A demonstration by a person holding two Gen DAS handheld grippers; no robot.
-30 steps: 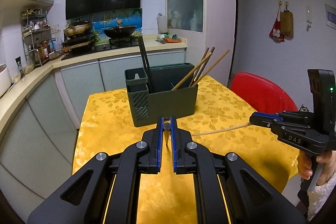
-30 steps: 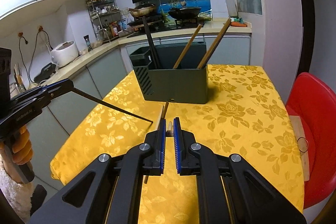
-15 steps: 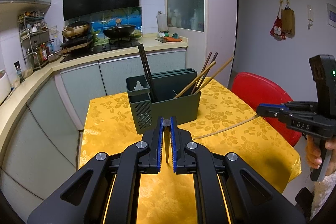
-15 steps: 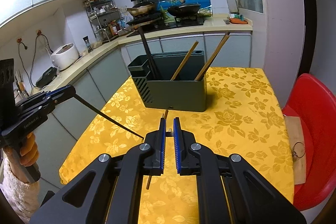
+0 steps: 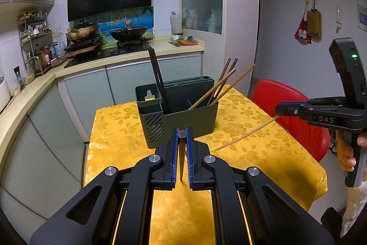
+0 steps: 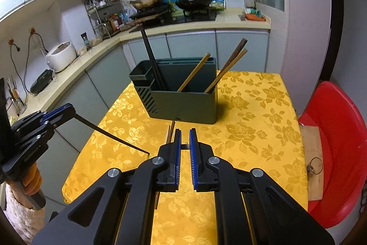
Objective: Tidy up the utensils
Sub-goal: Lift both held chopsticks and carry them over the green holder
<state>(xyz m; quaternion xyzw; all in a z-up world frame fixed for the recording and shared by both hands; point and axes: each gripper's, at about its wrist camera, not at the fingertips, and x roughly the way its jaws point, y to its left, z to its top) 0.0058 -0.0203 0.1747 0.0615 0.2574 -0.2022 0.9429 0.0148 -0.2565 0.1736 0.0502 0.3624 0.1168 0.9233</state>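
Pinching one chopstick each: left hand-held gripper (image 5: 181, 141) is clamped on a dark chopstick (image 6: 112, 136), right hand-held gripper (image 6: 185, 141) on a light wooden chopstick (image 5: 245, 133). Both grips sit at the butt end, tips free.

Seen from the right wrist, the dark stick's long axis runs from the left gripper down toward table (image 5: 263, 153) centre, tip just above the cloth. The wooden stick mirrors that from the right side, tip low over the cloth near the holder.

Holder (image 5: 190, 118) stands straight ahead of both grippers, upright at the far end of the table, opening up. Other chopsticks already lean inside its main bin.

Judgement: both sticks point down and across, not along the holder's vertical. Each needs its tip raised above the rim, then dropped in. Neither hand looks clearly nearer; going one at a time avoids crossing sticks.
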